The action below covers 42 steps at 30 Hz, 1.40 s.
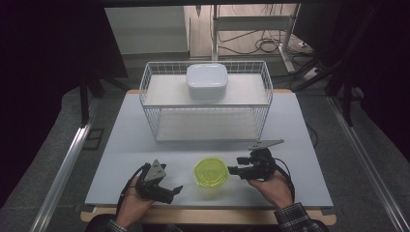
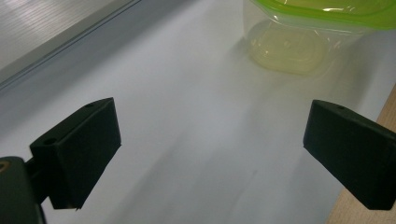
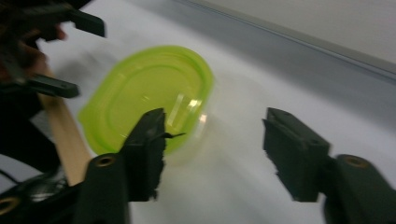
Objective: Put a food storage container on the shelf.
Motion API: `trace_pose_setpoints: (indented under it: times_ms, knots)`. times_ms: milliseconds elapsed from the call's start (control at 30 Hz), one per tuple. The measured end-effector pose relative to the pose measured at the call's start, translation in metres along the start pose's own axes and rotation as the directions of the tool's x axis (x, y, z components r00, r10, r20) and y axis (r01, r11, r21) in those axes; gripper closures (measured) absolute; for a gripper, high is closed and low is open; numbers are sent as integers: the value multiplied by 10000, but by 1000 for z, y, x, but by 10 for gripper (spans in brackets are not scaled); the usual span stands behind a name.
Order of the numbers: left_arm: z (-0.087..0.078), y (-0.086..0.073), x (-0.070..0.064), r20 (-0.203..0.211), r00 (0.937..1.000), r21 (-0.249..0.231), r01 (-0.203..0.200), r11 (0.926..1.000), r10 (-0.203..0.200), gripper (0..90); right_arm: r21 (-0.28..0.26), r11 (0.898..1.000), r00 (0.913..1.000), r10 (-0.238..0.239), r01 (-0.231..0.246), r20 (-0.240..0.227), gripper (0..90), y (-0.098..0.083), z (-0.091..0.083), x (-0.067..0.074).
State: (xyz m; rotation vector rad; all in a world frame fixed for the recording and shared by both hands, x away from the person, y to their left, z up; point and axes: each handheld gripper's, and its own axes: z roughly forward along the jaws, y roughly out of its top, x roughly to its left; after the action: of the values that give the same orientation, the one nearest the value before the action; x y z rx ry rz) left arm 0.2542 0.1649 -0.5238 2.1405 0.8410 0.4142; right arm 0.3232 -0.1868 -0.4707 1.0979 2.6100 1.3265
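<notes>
Green-lidded container [image 1: 211, 172] sits on the counter [image 1: 121, 145] betw. the two tongs, lid on, clear body under it; contents can't be told, looks empty thru the wall in the left gripper view [image 2: 299, 42]. Right tongs [image 1: 233, 170] just beside its right edge, jaws apart w/ nothing betw. them, not touching the lid; in the right gripper view the container [image 3: 149, 98] lies ahead & left of the gap [image 3: 212, 140]. Left tongs [image 1: 178, 189] released too, jaws wide, bare counter betw. them [image 2: 210, 140], container ahead & to the right, apart from them.

Beyond both tongs, at counter's far side: white wire basket [image 1: 150, 104] w/ two shelves. White lidded box [image 1: 207, 80] on the top shelf, closed.

Counter top pale grey-white, wooden edge at the near side. Grey floor around it, metal rails either side, dark curtains left & right, cables on the floor past the basket.
</notes>
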Motion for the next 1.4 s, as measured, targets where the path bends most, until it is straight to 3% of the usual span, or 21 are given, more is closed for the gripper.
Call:
trace_pose_setpoints:
  times_ms: [133, 267, 367, 500, 633, 800, 900, 1067, 1233, 1300, 1400]
  knots:
    - [0, 0, 0, -12, 10000, 9, -11, 10000, 11, 37, 46, 9989, 9978, 465, -463, -470, 539, 5, 10, -3]
    - [0, 0, 0, -11, 10000, 7, 9, 10000, -9, 37, 179, 9928, 9896, 1193, -1182, -805, 585, 6, 18, -10]
    - [1, 0, 0, 9, 10000, 15, 1, 10000, -1, 37, 245, 9839, 9769, 1786, -1769, -1171, 602, 6, 23, -15]
    - [1, 0, 0, 4, 10000, 58, -39, 10000, 39, 37, 495, 9748, 9676, 2222, -2177, -1202, 631, 6, 29, -19]
    - [1, 0, 0, 13, 10000, 57, -41, 10000, 41, 37, 691, 9591, 9461, 2822, -2745, -1589, 671, 4, 32, -23]
    - [1, 0, 0, 6, 10000, 56, -62, 10000, 62, 38, 993, 9434, 9245, 3302, -3165, -1903, 750, 2, 36, -26]
    - [2, 0, -1, 10, 10000, 71, -46, 10000, 45, 38, 1070, 9412, 9176, 3365, -3205, -2117, 801, 3, 37, -25]
    - [1, 0, -1, 0, 10000, 58, -46, 10000, 46, 38, 1014, 9388, 9094, 3442, -3293, -2333, 815, 5, 37, -23]
    - [1, 0, -1, -15, 10000, 32, -33, 10000, 33, 38, 757, 9463, 9221, 3232, -3143, -2129, 819, 9, 33, -20]
    - [1, 0, 0, -18, 10000, 30, -30, 10000, 30, 38, 704, 9426, 9156, 3339, -3266, -2238, 819, 9, 31, -21]
    - [1, 0, 0, -21, 10000, 27, -35, 10000, 35, 38, 513, 9416, 9135, 3354, -3328, -2303, 820, 11, 27, -22]
